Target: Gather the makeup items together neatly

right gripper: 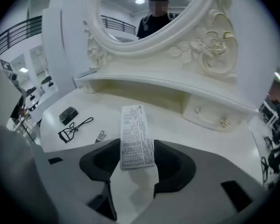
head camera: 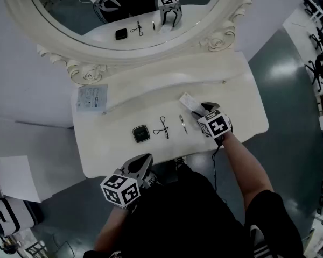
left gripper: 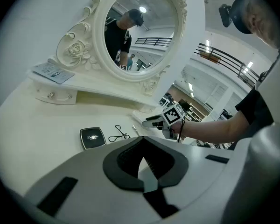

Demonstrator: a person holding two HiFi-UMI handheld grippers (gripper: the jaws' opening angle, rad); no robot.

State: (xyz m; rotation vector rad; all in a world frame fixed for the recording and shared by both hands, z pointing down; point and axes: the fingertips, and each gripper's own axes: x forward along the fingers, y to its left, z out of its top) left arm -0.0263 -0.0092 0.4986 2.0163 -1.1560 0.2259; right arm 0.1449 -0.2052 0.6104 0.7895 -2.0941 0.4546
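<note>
vanity table (head camera: 234, 98): white, right in front of you, with the makeup items laid out on its top.
mirror (head camera: 70, 7): oval, in a carved white frame at the back of the table; it reflects both your grippers and the items.
shelf (head camera: 167, 77): a raised white ledge under the mirror, running across the back of the table.
right gripper (head camera: 200, 110): you have it over the right part of the tabletop, angled downward, its jaws clamped on the box with a pad against each long side.
left gripper (head camera: 144, 160): you hold it at the table's front edge, near the compact; its jaws are together with nothing between them.
leaflet (head camera: 92, 98): flat on the left end of the shelf, well apart from everything else.
box (right gripper: 136, 134): slim, white, covered in fine print, and sticking out past your right jaws toward the shelf. whether its far end touches the tabletop cannot be told.
compact (head camera: 141, 133): black, square, closed, leftmost in the row.
eyelash curler (head camera: 162, 127): black, lying flat just right of the compact.
tweezers (head camera: 183, 123): small and metallic, between the curler and your right gripper.
</note>
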